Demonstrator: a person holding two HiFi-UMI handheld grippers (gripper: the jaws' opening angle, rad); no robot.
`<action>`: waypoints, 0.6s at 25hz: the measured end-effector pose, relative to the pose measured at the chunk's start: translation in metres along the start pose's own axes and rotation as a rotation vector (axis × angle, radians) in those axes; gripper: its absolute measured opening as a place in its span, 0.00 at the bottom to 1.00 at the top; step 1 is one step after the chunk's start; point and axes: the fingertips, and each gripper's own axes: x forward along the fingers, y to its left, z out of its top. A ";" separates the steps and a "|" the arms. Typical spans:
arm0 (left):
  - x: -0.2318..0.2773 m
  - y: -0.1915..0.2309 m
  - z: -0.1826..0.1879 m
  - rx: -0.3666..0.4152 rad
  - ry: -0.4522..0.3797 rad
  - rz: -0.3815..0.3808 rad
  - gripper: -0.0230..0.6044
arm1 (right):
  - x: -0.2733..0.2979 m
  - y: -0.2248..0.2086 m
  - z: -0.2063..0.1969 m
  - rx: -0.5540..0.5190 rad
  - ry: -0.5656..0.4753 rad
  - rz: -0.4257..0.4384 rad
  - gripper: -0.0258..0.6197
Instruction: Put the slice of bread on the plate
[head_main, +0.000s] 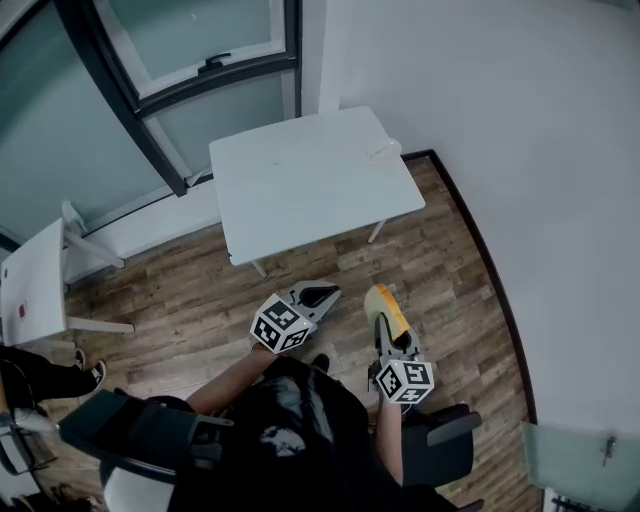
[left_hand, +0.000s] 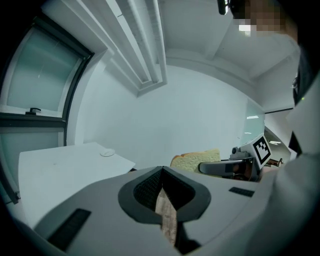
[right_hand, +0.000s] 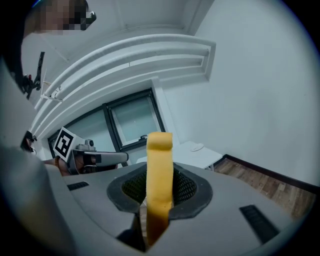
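Note:
A slice of bread (head_main: 384, 303) with a yellow-brown crust stands on edge in my right gripper (head_main: 388, 335), whose jaws are shut on it. In the right gripper view the bread (right_hand: 160, 147) rises upright between the pads of that gripper (right_hand: 159, 176). My left gripper (head_main: 322, 295) is shut with nothing in it, just left of the bread. In its own view that gripper (left_hand: 161, 172) shows the jaw tips meeting. Both hang over the wooden floor, short of the white table (head_main: 300, 180). A small pale plate (head_main: 383, 149) sits at the table's far right corner, also visible as the plate (left_hand: 107, 153) and the plate (right_hand: 197, 147).
A second small white table (head_main: 35, 285) stands at the left, with another person's legs and shoe (head_main: 90, 375) beside it. A dark office chair (head_main: 445, 435) is behind my right arm. Glass panels with dark frames (head_main: 150, 110) run behind the table; a white wall (head_main: 540, 180) is on the right.

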 end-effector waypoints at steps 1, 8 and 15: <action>0.003 0.010 0.001 -0.009 0.001 0.001 0.04 | 0.009 0.000 0.002 0.003 0.003 0.004 0.19; 0.031 0.085 0.041 -0.022 -0.016 -0.036 0.04 | 0.090 0.002 0.038 0.014 -0.006 0.010 0.19; 0.051 0.138 0.051 -0.029 0.009 -0.095 0.04 | 0.147 0.005 0.059 0.016 -0.006 -0.016 0.19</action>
